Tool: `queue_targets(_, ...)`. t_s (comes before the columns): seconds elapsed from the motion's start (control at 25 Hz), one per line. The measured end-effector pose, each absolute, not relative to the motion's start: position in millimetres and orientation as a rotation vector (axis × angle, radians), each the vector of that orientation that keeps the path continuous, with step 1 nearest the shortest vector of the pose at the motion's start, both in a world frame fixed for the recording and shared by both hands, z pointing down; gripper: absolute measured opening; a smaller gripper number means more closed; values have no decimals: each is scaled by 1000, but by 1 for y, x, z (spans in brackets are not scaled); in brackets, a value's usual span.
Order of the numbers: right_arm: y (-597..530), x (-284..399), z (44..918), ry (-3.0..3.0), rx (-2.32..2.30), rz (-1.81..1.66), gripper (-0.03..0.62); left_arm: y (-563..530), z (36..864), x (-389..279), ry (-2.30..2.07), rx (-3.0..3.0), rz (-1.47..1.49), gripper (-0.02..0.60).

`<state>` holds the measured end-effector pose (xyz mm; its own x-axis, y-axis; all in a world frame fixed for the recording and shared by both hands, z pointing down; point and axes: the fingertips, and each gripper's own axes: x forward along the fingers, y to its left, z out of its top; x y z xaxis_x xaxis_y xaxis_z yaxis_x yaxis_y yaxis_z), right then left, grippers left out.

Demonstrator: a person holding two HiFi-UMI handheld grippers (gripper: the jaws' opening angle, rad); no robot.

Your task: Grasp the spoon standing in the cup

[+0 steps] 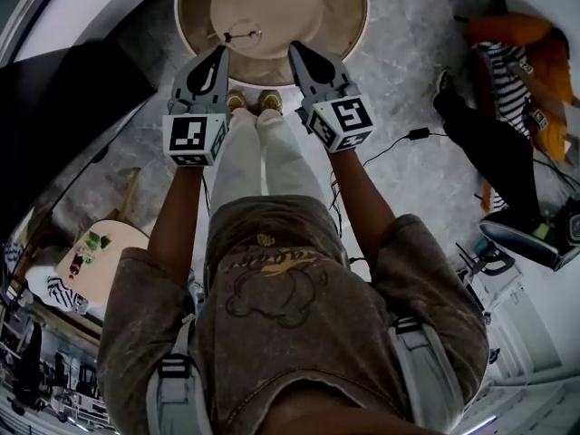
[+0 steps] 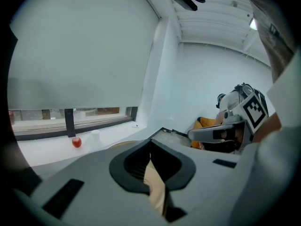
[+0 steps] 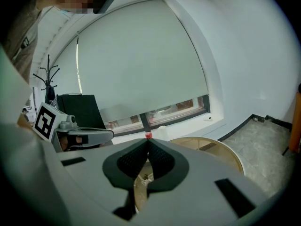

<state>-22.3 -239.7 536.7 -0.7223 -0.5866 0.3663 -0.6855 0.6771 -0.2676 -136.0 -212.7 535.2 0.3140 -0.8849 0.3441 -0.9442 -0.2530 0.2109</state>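
Note:
In the head view a small clear cup (image 1: 248,35) with a thin spoon (image 1: 225,36) leaning out to the left sits on the round beige table (image 1: 344,25). My left gripper (image 1: 219,54) hovers at the table's near edge, just short of the cup, its jaws shut and empty. My right gripper (image 1: 296,51) is level with it to the right, also shut on nothing. In the left gripper view the jaws of the left gripper (image 2: 150,144) meet and point up at a window. In the right gripper view the right gripper (image 3: 148,144) is closed, with the table (image 3: 221,152) beyond.
A person's legs and shoes (image 1: 256,102) stand under the grippers on grey marbled floor (image 1: 408,71). A cable and plug (image 1: 419,134) lie to the right, a dark panel (image 1: 63,89) to the left. A red ball (image 2: 76,142) and a white cup (image 2: 95,135) rest on the windowsill.

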Motion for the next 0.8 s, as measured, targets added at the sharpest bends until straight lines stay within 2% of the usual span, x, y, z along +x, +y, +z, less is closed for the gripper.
queue_targets(0.8,-233,-25,566,-2637,1021,622,17,-215,577,-126,-1594,2225,268,20)
